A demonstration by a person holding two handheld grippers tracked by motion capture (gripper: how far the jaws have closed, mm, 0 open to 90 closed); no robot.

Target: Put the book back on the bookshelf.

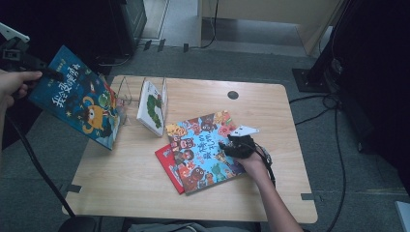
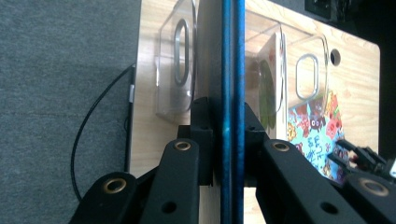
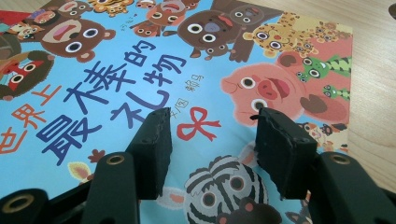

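Left claw (image 2: 224, 140) pinches the blue book's (image 1: 77, 99) edge beyond the table (image 1: 145, 193).

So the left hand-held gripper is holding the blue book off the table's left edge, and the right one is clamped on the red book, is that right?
Not quite. The right hand-held gripper is open, its jaws resting apart on the animal-cover book, not the red book, as the right gripper view shows. The left hand-held gripper does grip the blue book.

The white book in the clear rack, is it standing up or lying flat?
Standing, tilted. The white book sits on its lower edge inside the clear rack, leaning to one side, while the animal-cover book lies flat on the table.
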